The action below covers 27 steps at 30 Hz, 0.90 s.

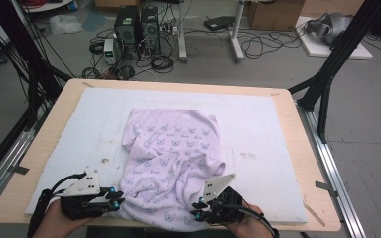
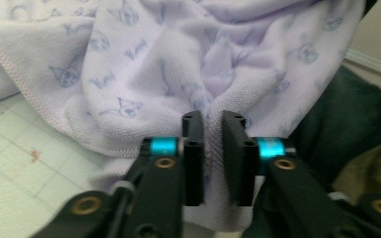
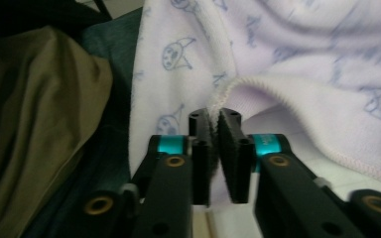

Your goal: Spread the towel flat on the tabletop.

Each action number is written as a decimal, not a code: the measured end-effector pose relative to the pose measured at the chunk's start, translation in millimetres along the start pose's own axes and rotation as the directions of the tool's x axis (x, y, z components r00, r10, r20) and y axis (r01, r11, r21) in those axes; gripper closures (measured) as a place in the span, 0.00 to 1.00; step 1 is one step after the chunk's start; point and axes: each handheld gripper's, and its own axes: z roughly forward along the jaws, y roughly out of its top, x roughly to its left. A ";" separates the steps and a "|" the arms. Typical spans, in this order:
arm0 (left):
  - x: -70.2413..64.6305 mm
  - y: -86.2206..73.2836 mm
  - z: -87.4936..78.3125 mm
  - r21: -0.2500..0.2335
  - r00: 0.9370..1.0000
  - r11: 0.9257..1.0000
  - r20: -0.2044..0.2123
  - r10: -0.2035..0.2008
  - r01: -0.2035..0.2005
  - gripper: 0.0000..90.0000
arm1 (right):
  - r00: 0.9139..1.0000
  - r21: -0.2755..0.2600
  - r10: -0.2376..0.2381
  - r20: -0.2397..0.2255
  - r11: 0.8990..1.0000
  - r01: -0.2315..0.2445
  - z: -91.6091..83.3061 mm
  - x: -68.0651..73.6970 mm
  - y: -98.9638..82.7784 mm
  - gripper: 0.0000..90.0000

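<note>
Black grippers [image 1: 113, 200], cyan bands, brass screws, grey plates

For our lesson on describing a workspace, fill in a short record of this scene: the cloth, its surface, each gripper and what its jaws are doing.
cloth: pale lilac towel with small printed figures, crumpled, near edge hanging over the table front
surface: white mat on a wooden table
left gripper: jaws close together, pinching a fold of the towel at its near left edge
right gripper: jaws close together, clamped on the stitched hem of the towel
</note>
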 end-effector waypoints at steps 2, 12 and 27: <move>-0.7 2.8 -4.8 -0.024 1.000 1.000 -0.001 -0.001 0.000 0.70 | 0.999 -0.018 0.001 0.048 1.000 0.000 -6.0 -3.9 2.3 0.76; 42.5 9.9 26.9 -0.031 0.998 0.999 -0.064 -0.023 0.021 0.68 | 0.992 0.000 0.056 0.112 0.998 -0.056 25.4 -57.4 12.7 0.64; 74.9 -5.7 68.8 0.086 0.997 0.994 -0.049 -0.061 0.065 0.94 | 0.995 0.061 0.093 0.036 0.994 -0.095 47.9 -72.3 -0.2 0.97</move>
